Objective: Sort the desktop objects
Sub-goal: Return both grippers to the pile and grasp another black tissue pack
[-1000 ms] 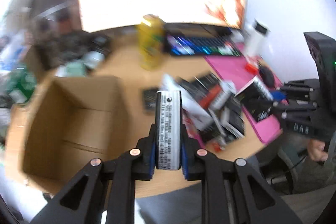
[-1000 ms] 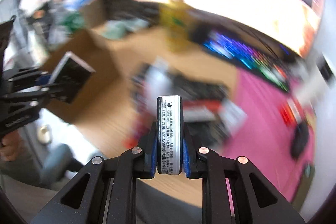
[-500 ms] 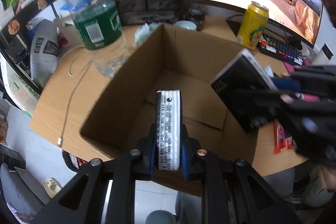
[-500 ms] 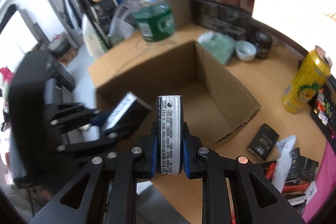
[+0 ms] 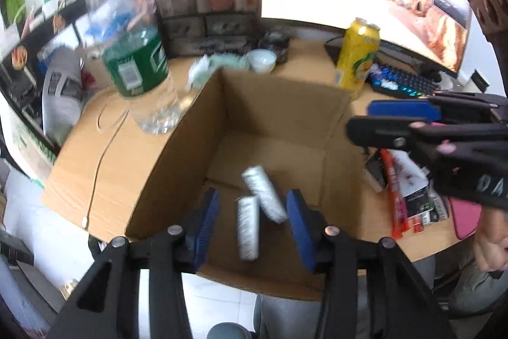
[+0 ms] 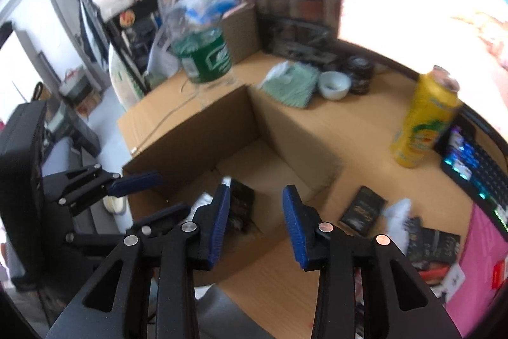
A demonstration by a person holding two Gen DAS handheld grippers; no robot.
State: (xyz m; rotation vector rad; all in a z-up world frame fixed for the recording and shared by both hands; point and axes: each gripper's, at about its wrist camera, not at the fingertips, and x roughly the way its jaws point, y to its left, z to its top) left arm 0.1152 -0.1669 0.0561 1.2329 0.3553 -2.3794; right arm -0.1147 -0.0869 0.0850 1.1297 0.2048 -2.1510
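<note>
The cardboard box (image 5: 270,123) is matt brown, standing on a smooth, pale wood-grain worktop (image 5: 104,161). At its ten o'clock a clear, glossy plastic bottle (image 5: 133,53) carries a green label; at two o'clock a yellow can (image 5: 357,59) looks like shiny metal. Both gripper frames look like matt black plastic with ribbed blue pads (image 6: 219,224).
</note>
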